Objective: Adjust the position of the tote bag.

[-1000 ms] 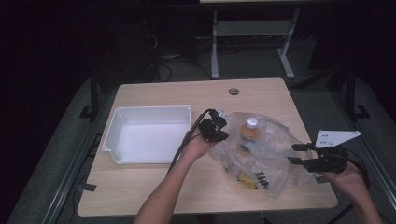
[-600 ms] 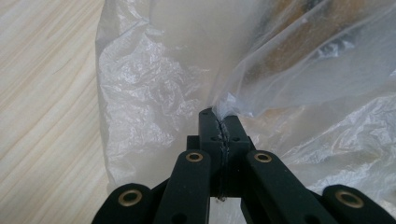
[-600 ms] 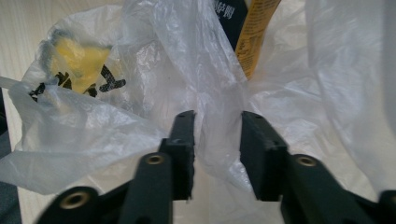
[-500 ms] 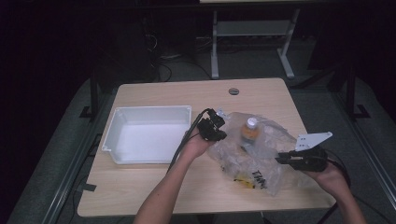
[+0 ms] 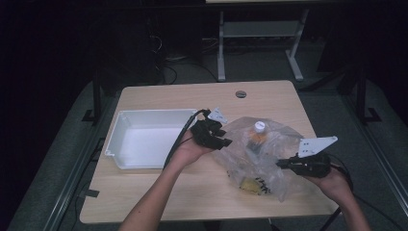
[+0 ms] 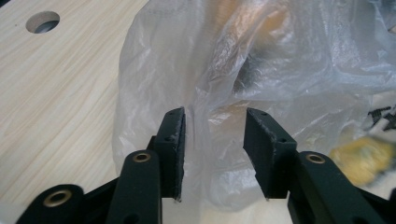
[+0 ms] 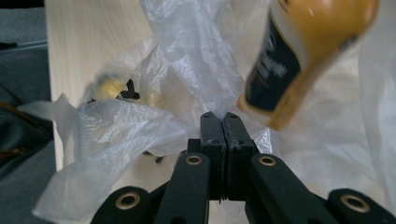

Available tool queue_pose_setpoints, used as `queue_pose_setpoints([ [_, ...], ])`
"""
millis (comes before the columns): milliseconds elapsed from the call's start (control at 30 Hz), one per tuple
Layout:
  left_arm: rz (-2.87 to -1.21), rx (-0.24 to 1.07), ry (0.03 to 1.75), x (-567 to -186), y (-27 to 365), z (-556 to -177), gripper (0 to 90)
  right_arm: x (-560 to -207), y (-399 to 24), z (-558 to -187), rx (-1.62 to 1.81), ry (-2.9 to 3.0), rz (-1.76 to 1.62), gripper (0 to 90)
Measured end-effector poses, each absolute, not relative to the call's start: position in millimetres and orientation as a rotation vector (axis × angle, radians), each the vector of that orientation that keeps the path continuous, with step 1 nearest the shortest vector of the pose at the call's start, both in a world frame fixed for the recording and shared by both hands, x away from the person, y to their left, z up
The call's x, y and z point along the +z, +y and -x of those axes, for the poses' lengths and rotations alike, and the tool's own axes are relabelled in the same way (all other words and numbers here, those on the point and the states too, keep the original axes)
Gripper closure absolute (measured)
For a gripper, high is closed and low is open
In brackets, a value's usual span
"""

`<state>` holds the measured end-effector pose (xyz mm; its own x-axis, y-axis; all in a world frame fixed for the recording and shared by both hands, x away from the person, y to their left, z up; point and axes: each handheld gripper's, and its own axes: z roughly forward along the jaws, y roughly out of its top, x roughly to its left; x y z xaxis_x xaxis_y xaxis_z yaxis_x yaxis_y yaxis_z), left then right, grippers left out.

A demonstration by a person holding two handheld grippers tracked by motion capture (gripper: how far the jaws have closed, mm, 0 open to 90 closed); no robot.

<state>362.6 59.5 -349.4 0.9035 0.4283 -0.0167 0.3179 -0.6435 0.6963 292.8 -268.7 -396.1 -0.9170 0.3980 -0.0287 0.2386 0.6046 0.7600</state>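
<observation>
A clear plastic bag lies on the wooden table, with a white-capped orange bottle and a yellow packet inside. My left gripper is at the bag's left edge. Its jaws have just been opening and stand apart, with loose film between them and no pad pressing on it. My right gripper is at the bag's right side. Its jaws have just closed and are shut on a fold of the bag, close under the bottle.
An empty white tray sits at the table's left, just beyond my left hand. A round cable hole is near the far edge. A metal stand and cables are on the floor behind the table.
My left gripper has opened and lifted slightly off the bag's edge. The right gripper has moved left into the bag's right side and shut on the film.
</observation>
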Motion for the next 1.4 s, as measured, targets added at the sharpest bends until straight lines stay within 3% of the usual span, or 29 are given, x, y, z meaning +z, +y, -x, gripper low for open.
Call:
queue_pose_setpoints([
  [400,-2.299,0.176,0.508,-338.3,84.3,-347.6,51.0,-383.6,-247.6,-290.3,1.254,2.613,-0.449,88.2],
  [900,-2.272,0.058,0.357,-328.6,67.6,-321.1,43.5,-381.0,-223.2,-292.3,1.295,2.605,-0.397,88.1],
  [1400,-2.295,0.012,0.277,-329.0,42.5,-313.5,43.5,-380.8,-212.6,-293.6,1.314,2.589,-0.38,87.9],
])
